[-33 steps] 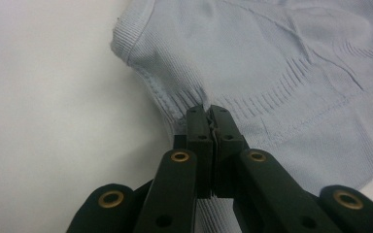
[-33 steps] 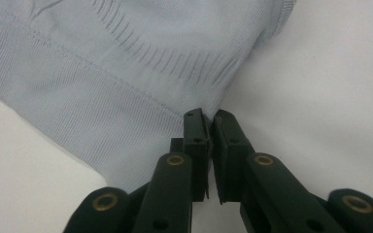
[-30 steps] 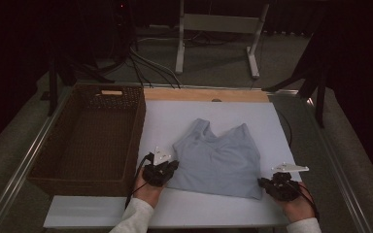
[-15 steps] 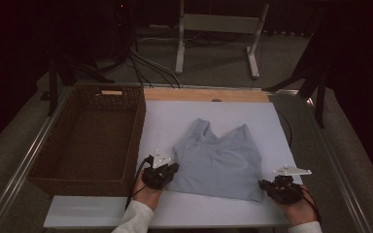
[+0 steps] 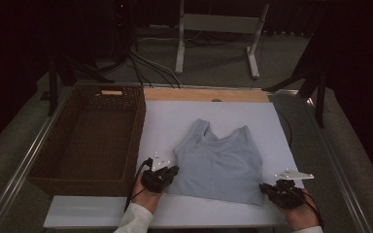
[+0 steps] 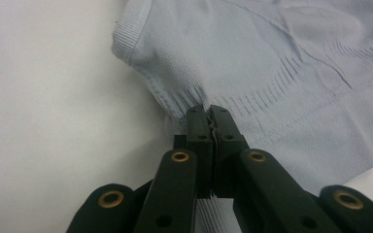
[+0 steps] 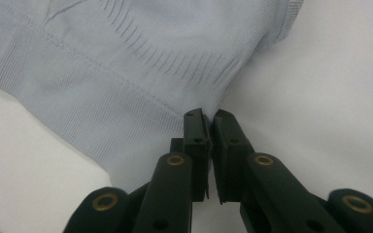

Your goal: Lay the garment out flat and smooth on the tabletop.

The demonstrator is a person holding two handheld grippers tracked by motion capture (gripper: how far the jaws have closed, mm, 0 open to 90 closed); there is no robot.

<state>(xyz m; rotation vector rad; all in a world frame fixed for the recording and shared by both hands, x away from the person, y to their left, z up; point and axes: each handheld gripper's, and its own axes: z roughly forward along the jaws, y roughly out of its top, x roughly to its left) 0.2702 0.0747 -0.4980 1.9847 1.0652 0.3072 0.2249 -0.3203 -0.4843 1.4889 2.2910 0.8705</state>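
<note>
Two grippers, left (image 6: 209, 112) and right (image 7: 208, 115), clenched on hem corners of the top (image 5: 221, 162); soft, light knit, likely sags between jaws.

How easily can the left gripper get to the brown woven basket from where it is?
Probably yes. The left gripper, shut on the pale blue ribbed tank top, sits just beside the brown woven basket; only bare white table lies between, though the garment would come along.

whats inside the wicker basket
Nothing shows inside the wicker basket: in the high view its woven bottom lies bare. The strip just behind its near wall is hidden. The grey top lies beside it on the white table.
</note>
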